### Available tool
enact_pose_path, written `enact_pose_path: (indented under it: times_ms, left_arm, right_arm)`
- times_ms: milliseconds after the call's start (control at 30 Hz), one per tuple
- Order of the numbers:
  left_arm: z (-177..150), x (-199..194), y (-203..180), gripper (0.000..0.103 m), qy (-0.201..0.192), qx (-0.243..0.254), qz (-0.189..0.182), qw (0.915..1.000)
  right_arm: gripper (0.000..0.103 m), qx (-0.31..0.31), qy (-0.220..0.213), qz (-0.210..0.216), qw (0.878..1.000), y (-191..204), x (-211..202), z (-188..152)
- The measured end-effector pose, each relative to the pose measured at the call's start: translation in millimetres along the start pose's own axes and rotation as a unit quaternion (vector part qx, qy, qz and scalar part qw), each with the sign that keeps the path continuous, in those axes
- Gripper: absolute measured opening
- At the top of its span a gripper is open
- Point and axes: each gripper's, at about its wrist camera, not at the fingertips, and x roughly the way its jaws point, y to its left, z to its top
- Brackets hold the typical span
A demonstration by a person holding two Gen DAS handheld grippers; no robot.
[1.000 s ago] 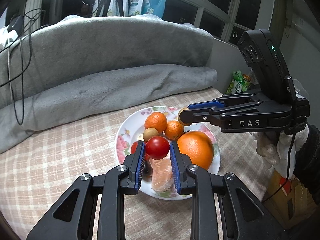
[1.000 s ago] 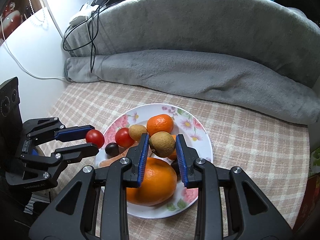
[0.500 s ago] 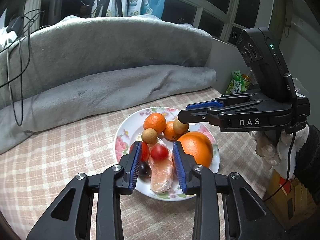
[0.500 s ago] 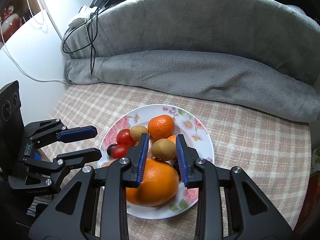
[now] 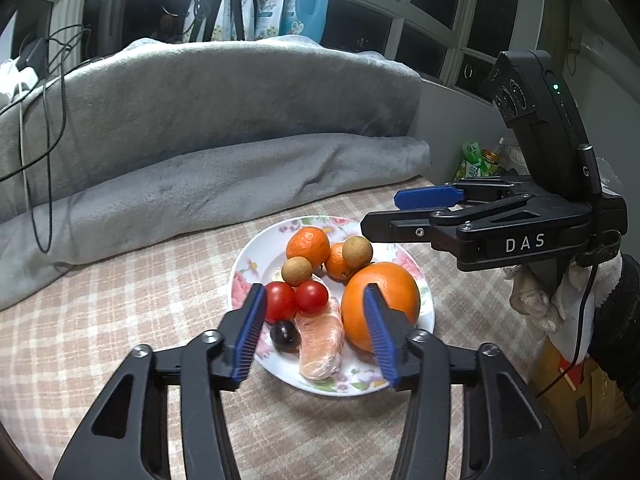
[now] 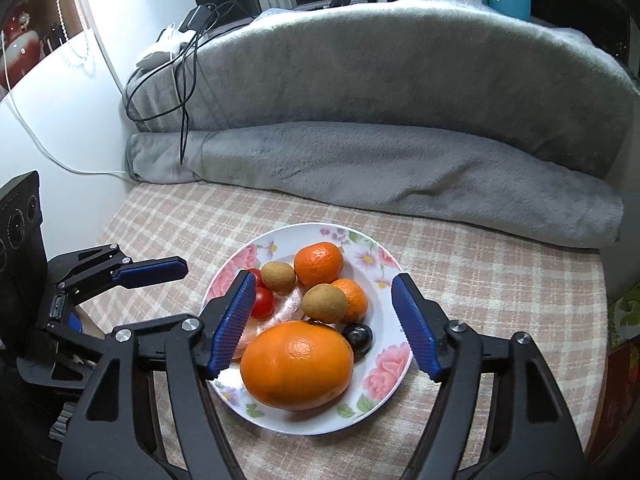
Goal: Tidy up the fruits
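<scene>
Fruits all gathered on the flowered plate (image 6: 382,258), which sits on the checked cloth (image 5: 120,300) just ahead of both tools; no fruit seen lying off the plate in either view; left gripper (image 5: 312,336) spread wide and holding nothing, its fingers (image 5: 250,328) hanging over the near rim; between those fingers two cherry tomatoes (image 5: 296,300) touching each other, a dark grape (image 5: 285,335) just nearer, and a wrapped pale-orange piece (image 5: 320,344) lying lengthwise toward the tool; large orange (image 5: 380,304) partly behind the right-hand finger; beyond the fingertips two mandarins (image 5: 308,244) and two brown longans (image 5: 297,271) bunched together; right gripper (image 6: 324,324) likewise wide apart and empty, straddling the plate, with the large orange (image 6: 298,364) nearest between its fingers (image 6: 416,332), a second dark grape (image 6: 358,336) touching that orange on the right, a longan (image 6: 324,304) just past it; grey blanket (image 6: 360,160) rolled along the far side, well apart from the plate; judged from this layout, collecting looks essentially complete, like fruits mostly sitting next to like; left to do, at most, some tidying of the pile or pulling both tools clear; whether further sorting is wanted cannot be told from the task line.
</scene>
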Motion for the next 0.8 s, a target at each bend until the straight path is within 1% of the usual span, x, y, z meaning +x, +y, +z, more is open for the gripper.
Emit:
enact_pose_path:
  times_ms: [67,167,233,333,500,600,667,800]
  left_arm:
    - [0,-1,-1,0.055,0.0,0.001,0.002,1.0]
    - [-1,-2,-2,0.062,0.0,0.002,0.005,1.0]
    - [-1,-4,-2,0.064,0.0,0.003,0.007,1.0]
    - [-2,-5,-1,0.07,0.0,0.0,0.012,0.9999]
    - [-4,-7,3,0.073,0.0,-0.006,0.017,0.9998]
    - [-6,-9,4,0.073,0.001,-0.006,0.024,0.9997]
    - [-7,-11,4,0.073,0.0,-0.009,0.026,0.9996]
    - [-8,-15,3,0.073,-0.002,-0.013,0.03,0.9994]
  right_arm:
    - [0.082,0.003,-0.005,-0.006,1.0,-1,-2,-1]
    - [0.083,0.002,-0.008,-0.018,1.0,0,-4,-3]
    - [0.084,0.004,-0.01,-0.026,1.0,1,-6,-3]
    - [0.091,0.009,-0.019,-0.047,0.999,2,-10,-4]
    - [0.091,0.011,-0.033,-0.077,0.996,5,-17,-6]
    - [0.093,0.007,-0.039,-0.096,0.995,10,-21,-8]
    - [0.095,0.006,-0.051,-0.106,0.993,13,-26,-9]
    - [0.097,0.011,-0.066,-0.109,0.992,16,-35,-11]
